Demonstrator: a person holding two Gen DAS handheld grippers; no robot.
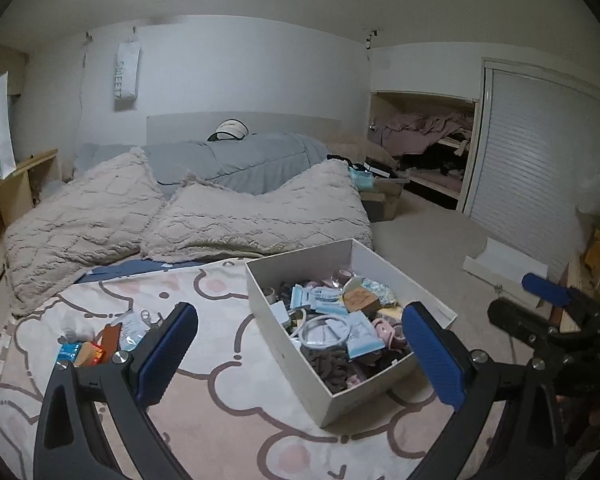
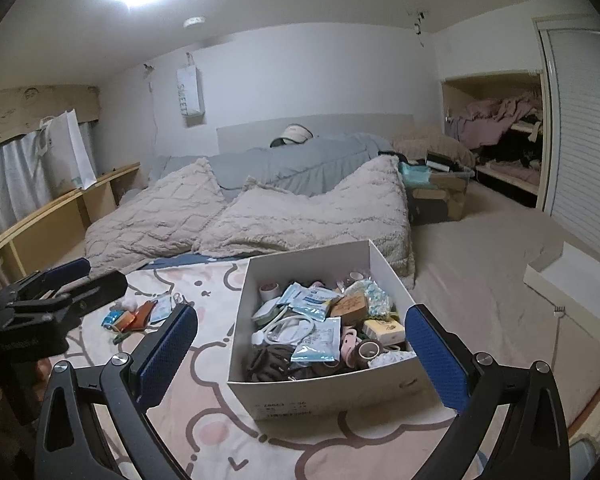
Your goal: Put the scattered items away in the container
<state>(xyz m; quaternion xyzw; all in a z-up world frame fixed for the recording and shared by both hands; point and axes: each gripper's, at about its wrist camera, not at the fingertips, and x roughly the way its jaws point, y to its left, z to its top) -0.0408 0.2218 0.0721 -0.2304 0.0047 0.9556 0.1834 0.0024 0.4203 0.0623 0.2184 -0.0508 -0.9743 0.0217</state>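
A white cardboard box (image 1: pixel 364 400) (image 2: pixel 320 396) sits on the cartoon-print blanket (image 1: pixel 204 408), filled with mask packets, a white cable, hair ties and tape rolls. A small heap of loose items (image 1: pixel 96 344) (image 2: pixel 140 314) lies on the blanket left of the box: a blue packet, an orange piece, a clear packet. My left gripper (image 1: pixel 302 352) is open and empty, hovering between the heap and the box. Over the box's near side, my right gripper (image 2: pixel 302 360) stands open with nothing in it. Each gripper shows in the other's view (image 1: pixel 540 300) (image 2: pixel 80 280).
Two fluffy beige pillows (image 1: pixel 228 220) (image 2: pixel 300 220) and a grey duvet (image 1: pixel 236 160) lie behind the box. To the right is carpeted floor with a white open tray (image 2: pixel 572 284), cardboard boxes (image 2: pixel 440 196) and an open closet (image 1: pixel 432 144).
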